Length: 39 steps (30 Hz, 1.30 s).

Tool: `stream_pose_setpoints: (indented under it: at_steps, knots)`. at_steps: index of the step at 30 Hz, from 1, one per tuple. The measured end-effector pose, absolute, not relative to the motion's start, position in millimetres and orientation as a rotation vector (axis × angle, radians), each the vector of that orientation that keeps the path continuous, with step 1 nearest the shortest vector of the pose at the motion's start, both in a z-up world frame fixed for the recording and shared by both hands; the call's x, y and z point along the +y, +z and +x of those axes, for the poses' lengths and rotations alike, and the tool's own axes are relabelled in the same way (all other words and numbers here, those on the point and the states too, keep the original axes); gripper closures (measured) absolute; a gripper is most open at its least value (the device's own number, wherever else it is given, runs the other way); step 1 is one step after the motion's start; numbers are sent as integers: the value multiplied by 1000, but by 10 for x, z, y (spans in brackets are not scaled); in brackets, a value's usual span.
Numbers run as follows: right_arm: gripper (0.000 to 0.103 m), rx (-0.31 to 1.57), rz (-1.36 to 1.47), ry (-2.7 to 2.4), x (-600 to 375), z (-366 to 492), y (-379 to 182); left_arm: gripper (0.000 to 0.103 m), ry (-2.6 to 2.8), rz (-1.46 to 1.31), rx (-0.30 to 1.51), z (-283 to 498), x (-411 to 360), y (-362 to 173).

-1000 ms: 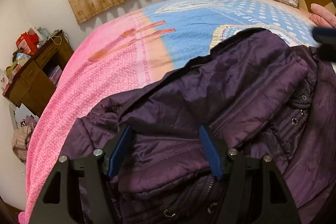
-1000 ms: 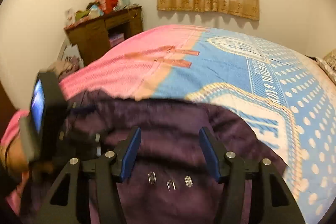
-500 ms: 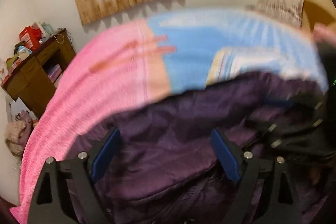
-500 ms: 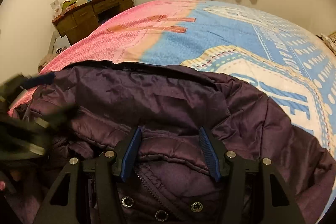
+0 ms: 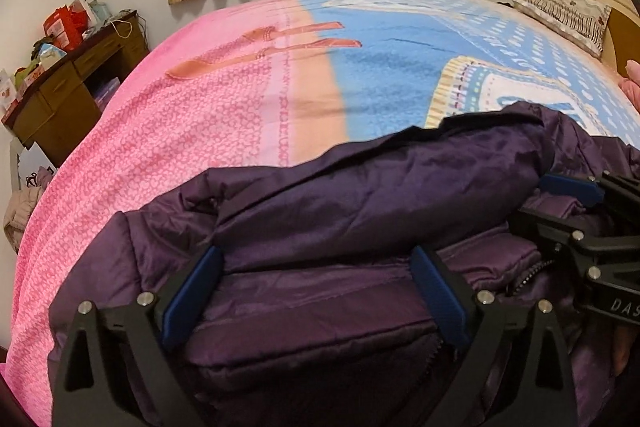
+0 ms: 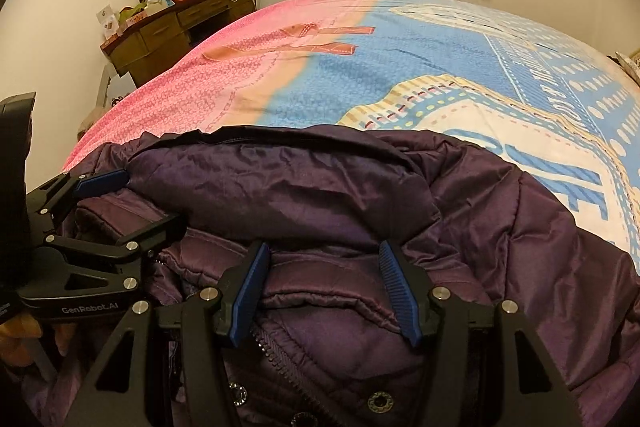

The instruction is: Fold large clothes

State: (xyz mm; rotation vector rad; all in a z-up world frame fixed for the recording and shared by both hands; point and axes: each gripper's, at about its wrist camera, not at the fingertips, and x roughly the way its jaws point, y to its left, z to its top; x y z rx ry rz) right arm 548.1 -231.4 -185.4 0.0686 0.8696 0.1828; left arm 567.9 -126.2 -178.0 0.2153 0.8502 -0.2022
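The purple jacket (image 5: 360, 211) lies folded on the bed (image 5: 240, 99). Both the left gripper (image 5: 316, 295) and right gripper (image 6: 324, 291) have fingers spread, holding nothing; the jacket's lower part is cut off.

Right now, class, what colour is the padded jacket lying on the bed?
Dark purple. The jacket shows best in the right wrist view.

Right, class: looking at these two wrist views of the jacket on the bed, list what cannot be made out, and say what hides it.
- Left wrist view: the lower front of the padded dark purple jacket is hidden behind the left tool.
- Right wrist view: the jacket's near hem is cut off by the bottom edge, below the right tool.
- Both views: the items piled on the brown wooden desk are too small to identify.
- Both views: the bedspread under the jacket is covered.
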Motion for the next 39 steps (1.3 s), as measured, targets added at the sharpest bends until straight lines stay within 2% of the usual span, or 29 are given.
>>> stream_pose_setpoints:
  at_steps: [39]
  knots:
    - [44, 886, -7, 141, -2216, 5518, -1889, 0, -179, 225, 882, 5747, -1260, -1843]
